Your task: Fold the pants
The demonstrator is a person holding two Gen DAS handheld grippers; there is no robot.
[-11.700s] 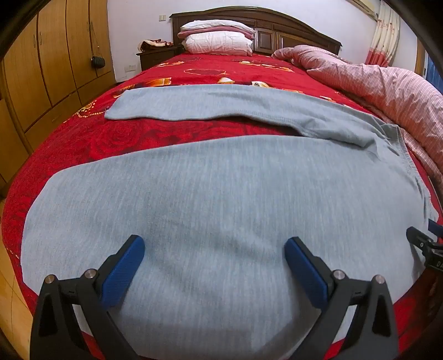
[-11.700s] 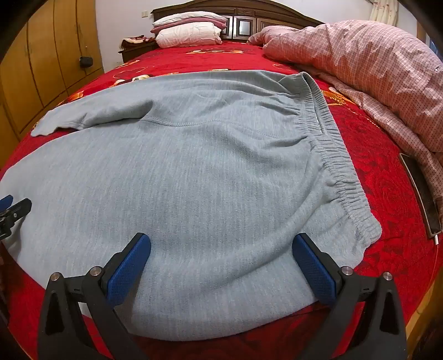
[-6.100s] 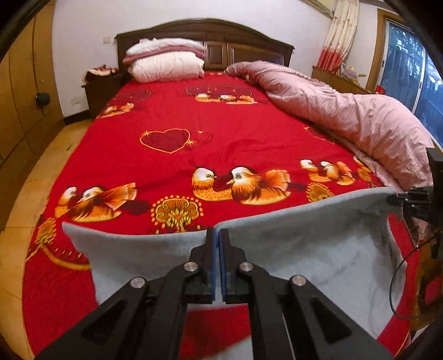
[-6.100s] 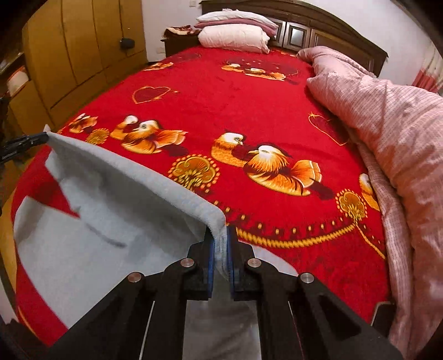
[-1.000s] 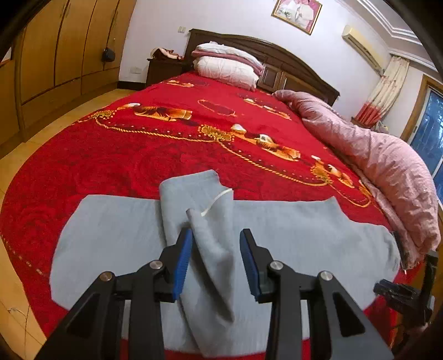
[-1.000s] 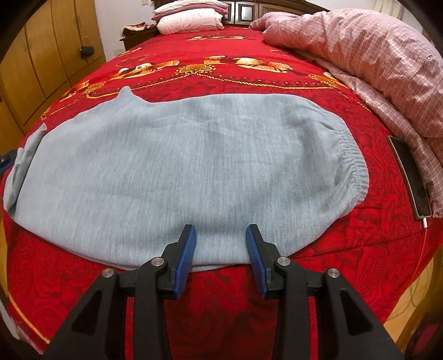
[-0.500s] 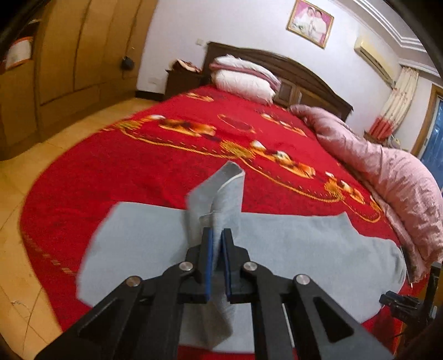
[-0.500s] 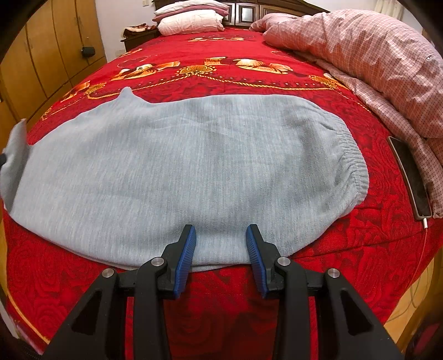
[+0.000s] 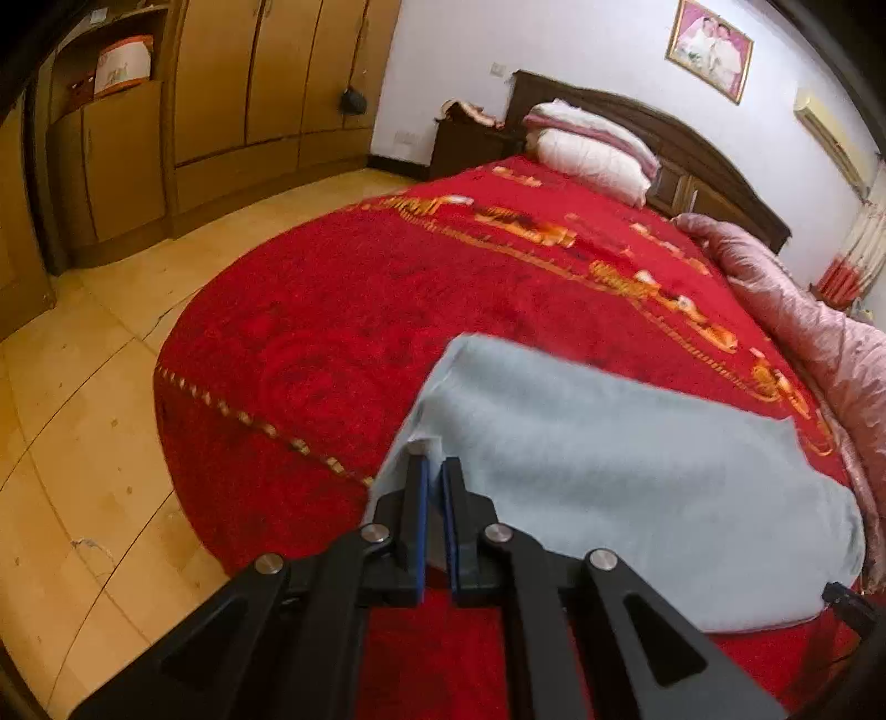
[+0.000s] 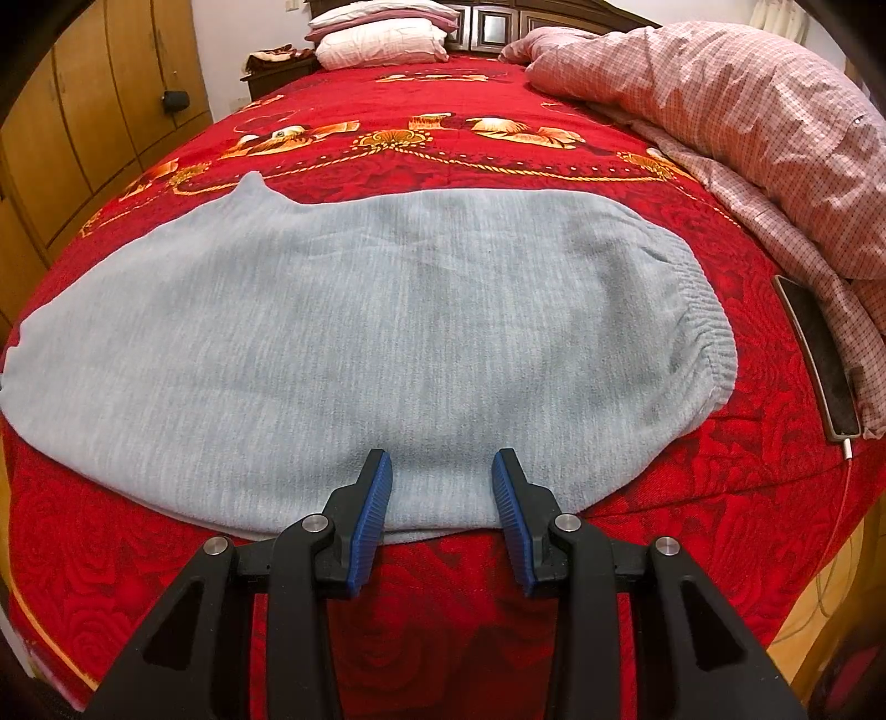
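Observation:
The grey pants lie folded lengthwise across the foot of the red bed, elastic waistband at the right. My right gripper hovers open over the pants' near edge, with nothing between its blue pads. In the left wrist view my left gripper is shut on the leg end of the pants and holds that end lifted off the bed, with the cloth draping back to the right.
A pink checked quilt is heaped along the bed's right side. A dark phone with a cable lies by the right edge. Pillows sit at the headboard. Wooden wardrobes and tiled floor are on the left.
My left gripper closed on the leg end and has carried it up and toward the right, so the pants' left end is lifted. The right gripper has stayed still and open.

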